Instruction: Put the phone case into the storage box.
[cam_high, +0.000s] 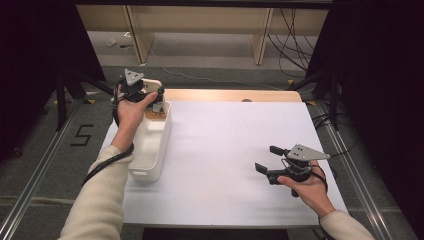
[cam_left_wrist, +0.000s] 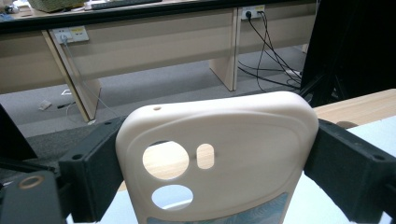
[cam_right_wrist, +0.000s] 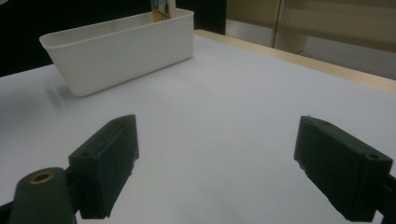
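Observation:
A cream phone case with round camera cut-outs stands upright between the black jaws of my left gripper, which press on its two long edges. In the high view that left gripper holds the phone case above the far end of a white oblong bin at the table's left. My right gripper hovers low over the white table at the right, its jaws wide apart. Nothing lies between the right gripper's jaws, which point toward the bin.
A wooden strip runs along the table's far edge. Beyond it are the floor, desk legs and loose cables. Black stands flank the table on both sides. A "5" is marked on the floor at left.

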